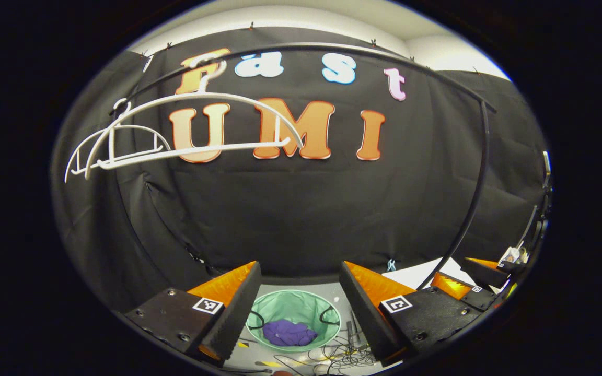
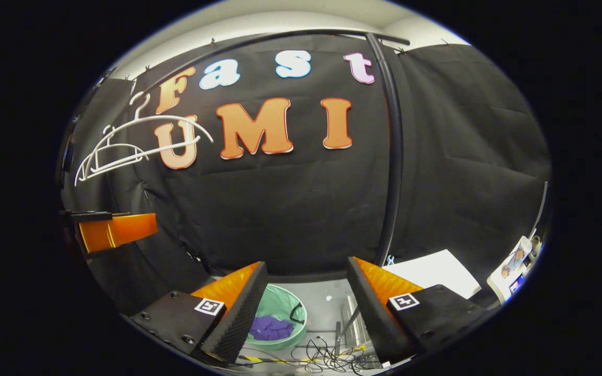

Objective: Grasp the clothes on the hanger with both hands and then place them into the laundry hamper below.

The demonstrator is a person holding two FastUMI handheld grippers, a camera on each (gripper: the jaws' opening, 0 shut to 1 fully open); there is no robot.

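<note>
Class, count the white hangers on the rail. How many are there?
2. A larger hanger hangs in front on the black rail; a smaller hanger hangs behind it, to its left. Both are bare.

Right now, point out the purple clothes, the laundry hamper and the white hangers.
purple clothes [image 1: 289, 332], left gripper view, middle of the heap.
laundry hamper [image 1: 301, 305], left gripper view, green inner wall behind the clothes.
white hangers [image 1: 212, 97], left gripper view, top arc of the nearer hanger.
</note>
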